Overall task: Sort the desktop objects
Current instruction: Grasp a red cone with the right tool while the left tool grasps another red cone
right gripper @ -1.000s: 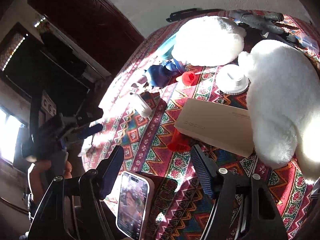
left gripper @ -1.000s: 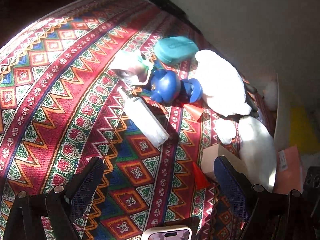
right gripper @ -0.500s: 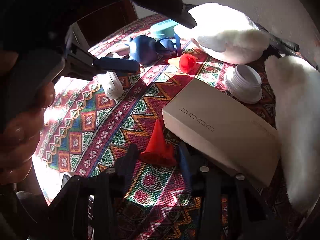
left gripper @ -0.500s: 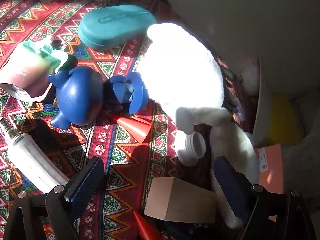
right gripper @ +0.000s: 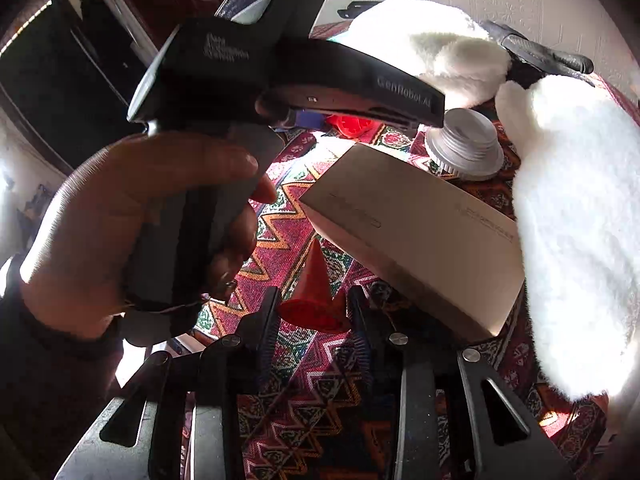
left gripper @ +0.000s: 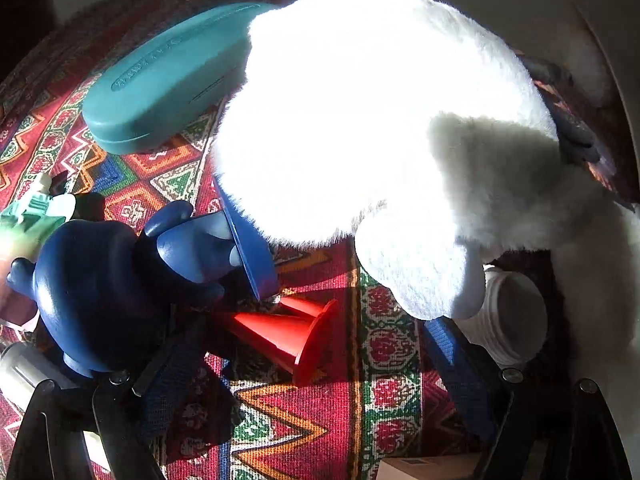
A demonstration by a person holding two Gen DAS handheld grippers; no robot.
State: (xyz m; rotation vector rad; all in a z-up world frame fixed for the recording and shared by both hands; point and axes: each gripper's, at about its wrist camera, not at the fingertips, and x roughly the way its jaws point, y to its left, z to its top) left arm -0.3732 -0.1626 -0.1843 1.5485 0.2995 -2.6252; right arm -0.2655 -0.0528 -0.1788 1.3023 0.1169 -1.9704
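In the left wrist view a red cone point(left gripper: 280, 336) lies on its side on the patterned cloth, between the spread fingers of my left gripper point(left gripper: 312, 332), which is open and low over it. A blue figurine point(left gripper: 100, 288) lies just left of this cone. In the right wrist view a second red cone point(right gripper: 316, 292) stands upright, and my right gripper point(right gripper: 314, 312) is shut on its base. A person's hand point(right gripper: 132, 216) holds the left gripper's body above the lying cone point(right gripper: 348, 126).
A big white plush toy point(left gripper: 360, 120) fills the back and right. A teal case point(left gripper: 168, 76) lies at the back left and a white ribbed lid point(left gripper: 512, 320) at the right. A beige box point(right gripper: 412, 236) sits right of the upright cone, beside the plush point(right gripper: 576, 220).
My left gripper has moved forward and down until the lying cone sits between its fingers. My right gripper's fingers have narrowed onto the upright cone's base.
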